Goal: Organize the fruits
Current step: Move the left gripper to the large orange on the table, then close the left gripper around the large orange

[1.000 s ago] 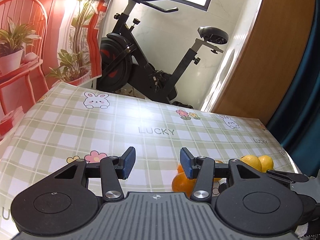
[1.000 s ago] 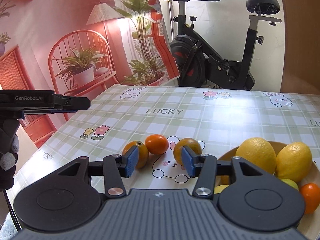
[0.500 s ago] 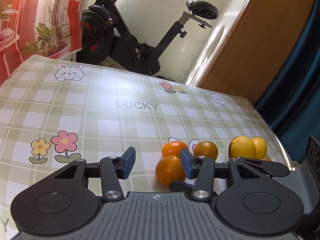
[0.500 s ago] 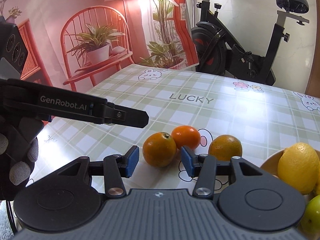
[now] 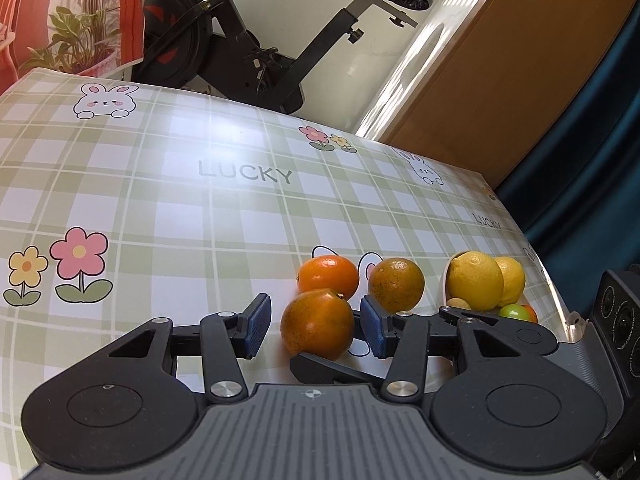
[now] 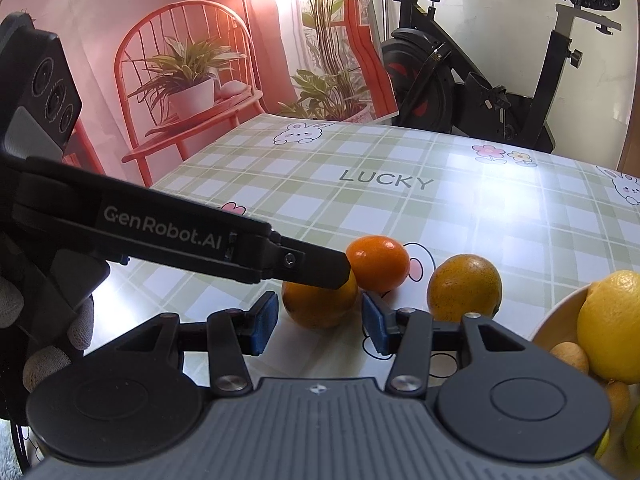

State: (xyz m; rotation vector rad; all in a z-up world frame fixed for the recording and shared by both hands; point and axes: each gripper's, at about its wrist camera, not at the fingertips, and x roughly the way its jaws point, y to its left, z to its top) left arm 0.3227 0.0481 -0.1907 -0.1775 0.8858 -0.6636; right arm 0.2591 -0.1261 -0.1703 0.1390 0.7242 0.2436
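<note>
Three oranges lie loose on the checked tablecloth. The nearest orange (image 5: 318,325) (image 6: 320,304) sits between the open jaws of my left gripper (image 5: 316,330) and of my right gripper (image 6: 320,324), untouched by the pads. A bright orange (image 5: 329,276) (image 6: 378,262) and a duller orange (image 5: 396,284) (image 6: 464,286) lie just behind. A bowl (image 5: 446,280) (image 6: 556,320) at the right holds two lemons (image 5: 476,280) (image 6: 612,328) and small fruits. The left gripper's arm (image 6: 180,232) crosses the right wrist view from the left.
The table (image 5: 200,200) has a green plaid cloth with "LUCKY" print. An exercise bike (image 5: 260,48) stands beyond the far edge. A red backdrop with chair and plants (image 6: 192,80) is at the left. The table's right edge runs close to the bowl.
Both grippers have moved forward and down toward the nearest orange, which now lies between both pairs of jaws. The left gripper's arm reaches further into the right wrist view.
</note>
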